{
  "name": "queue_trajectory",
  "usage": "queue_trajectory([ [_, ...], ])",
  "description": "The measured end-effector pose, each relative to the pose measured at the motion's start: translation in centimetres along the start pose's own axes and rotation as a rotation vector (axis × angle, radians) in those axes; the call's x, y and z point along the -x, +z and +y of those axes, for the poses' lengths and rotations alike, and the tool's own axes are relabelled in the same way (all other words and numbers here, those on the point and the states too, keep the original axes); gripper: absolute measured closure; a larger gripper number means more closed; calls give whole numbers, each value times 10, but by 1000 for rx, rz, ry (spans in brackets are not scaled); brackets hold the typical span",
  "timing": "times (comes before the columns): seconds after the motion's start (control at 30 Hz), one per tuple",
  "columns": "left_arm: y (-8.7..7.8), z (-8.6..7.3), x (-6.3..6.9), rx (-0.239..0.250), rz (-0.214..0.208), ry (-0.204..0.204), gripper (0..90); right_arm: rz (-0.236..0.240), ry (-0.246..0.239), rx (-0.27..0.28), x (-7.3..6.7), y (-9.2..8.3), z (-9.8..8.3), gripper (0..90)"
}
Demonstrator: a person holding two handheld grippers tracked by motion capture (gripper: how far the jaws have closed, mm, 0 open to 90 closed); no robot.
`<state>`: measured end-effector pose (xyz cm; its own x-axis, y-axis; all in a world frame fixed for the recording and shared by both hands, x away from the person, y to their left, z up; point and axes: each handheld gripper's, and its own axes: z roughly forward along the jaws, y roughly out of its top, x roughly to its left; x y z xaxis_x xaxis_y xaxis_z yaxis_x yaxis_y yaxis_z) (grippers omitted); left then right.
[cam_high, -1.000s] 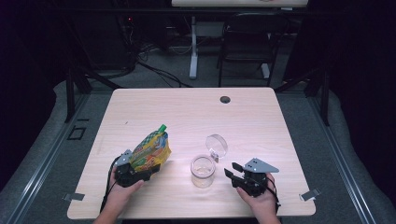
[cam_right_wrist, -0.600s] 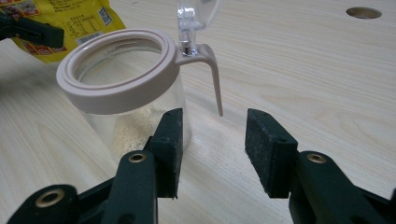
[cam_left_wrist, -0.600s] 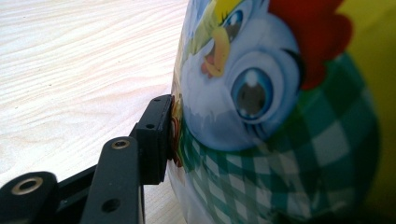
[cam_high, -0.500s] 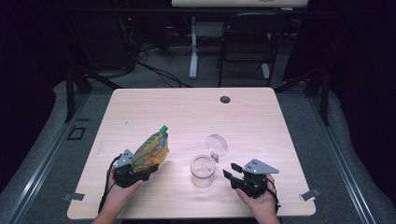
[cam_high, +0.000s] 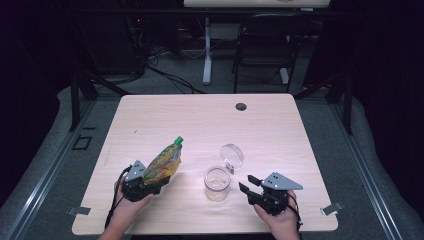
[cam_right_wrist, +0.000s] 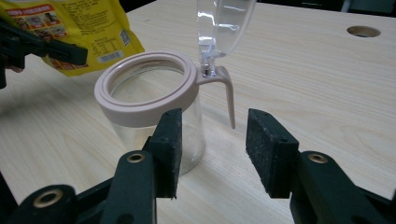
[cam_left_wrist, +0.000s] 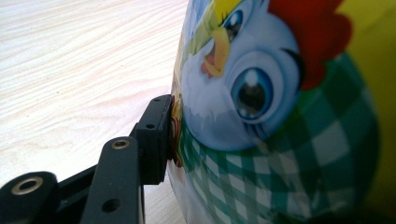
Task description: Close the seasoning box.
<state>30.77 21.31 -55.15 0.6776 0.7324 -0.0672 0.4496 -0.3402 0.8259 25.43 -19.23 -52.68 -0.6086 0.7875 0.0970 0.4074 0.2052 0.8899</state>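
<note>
A colourful spouted pouch (cam_high: 162, 162) with a green cap (cam_high: 177, 140) leans up off the table, and my left gripper (cam_high: 152, 181) is shut on its lower end. In the left gripper view one pad (cam_left_wrist: 158, 137) presses the pouch's cartoon print (cam_left_wrist: 280, 121); the other jaw is hidden behind the pouch. A clear glass jar (cam_high: 217, 184) with a pink rim (cam_right_wrist: 140, 105) stands mid-table, its clear hinged lid (cam_right_wrist: 224, 23) flipped up. My right gripper (cam_right_wrist: 219, 149) is open just right of the jar, level with its handle tab, and touches nothing. The pouch (cam_right_wrist: 74, 28) hangs beyond the jar.
A light wooden table (cam_high: 210, 125) has a cable hole (cam_high: 241, 106) near its far edge. Beyond the table stand a chair (cam_high: 262, 45) and desk legs on a dark floor. Both grippers work near the table's front edge.
My right gripper has edged slightly left toward the jar. The left gripper and pouch have stayed put.
</note>
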Motion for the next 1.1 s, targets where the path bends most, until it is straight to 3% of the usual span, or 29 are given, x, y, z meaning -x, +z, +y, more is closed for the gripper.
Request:
queue_trajectory([
  [0.3, -1, 1, 4, -1, 22, 24, 505, 41, -37, 8, -10, -2, 3, 585],
  [0.63, -2, 2, 9, -7, 89, 82, 505, 91, -52, 11, -17, 0, 2, 599],
  [1.1, -1, 4, 17, -22, 151, 149, 505, 100, -71, 7, -20, 2, 2, 601],
])
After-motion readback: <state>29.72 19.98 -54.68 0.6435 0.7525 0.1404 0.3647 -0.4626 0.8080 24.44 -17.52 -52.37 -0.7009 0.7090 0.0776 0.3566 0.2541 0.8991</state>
